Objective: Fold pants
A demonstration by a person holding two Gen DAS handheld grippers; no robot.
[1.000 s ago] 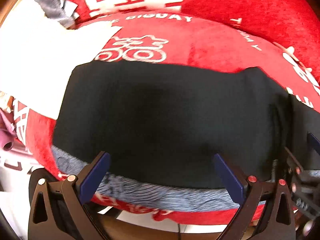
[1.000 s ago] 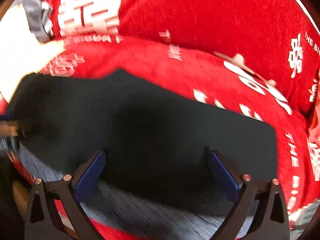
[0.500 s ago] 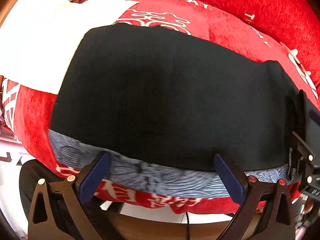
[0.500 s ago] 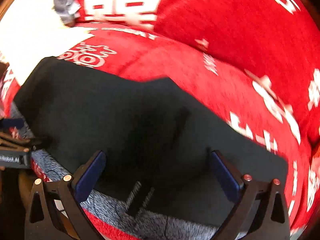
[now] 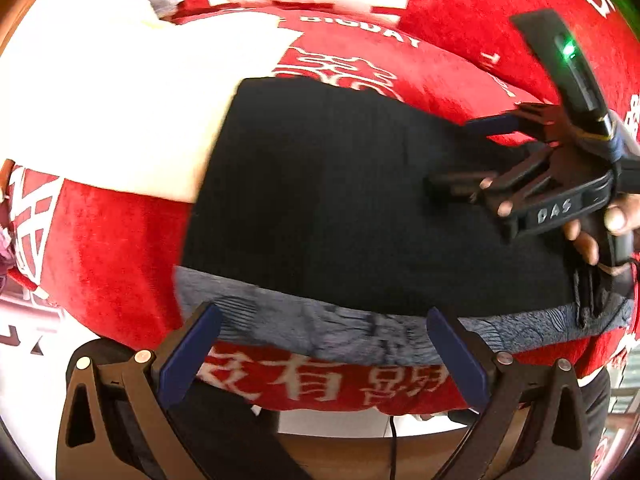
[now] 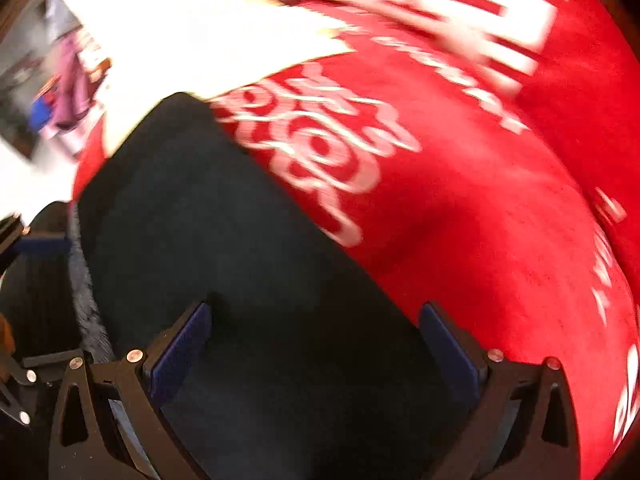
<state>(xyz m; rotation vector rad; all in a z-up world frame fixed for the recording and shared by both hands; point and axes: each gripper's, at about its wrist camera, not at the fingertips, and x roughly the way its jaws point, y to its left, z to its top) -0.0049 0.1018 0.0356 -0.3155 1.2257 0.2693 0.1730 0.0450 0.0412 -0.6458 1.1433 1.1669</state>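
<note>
While both claws gape wide and empty, the folded black fabric pants (image 5: 360, 208) run 9-to-3 ahead of the left claw (image 5: 320, 344); the right claw (image 5: 460, 156) hovers at their 3 o'clock end

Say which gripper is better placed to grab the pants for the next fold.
Right, probably. The right gripper is open and already over the black pants, its fingers right at the fabric. The left gripper is open too, but sits back at the grey waistband, at the cushion's near edge.
</note>
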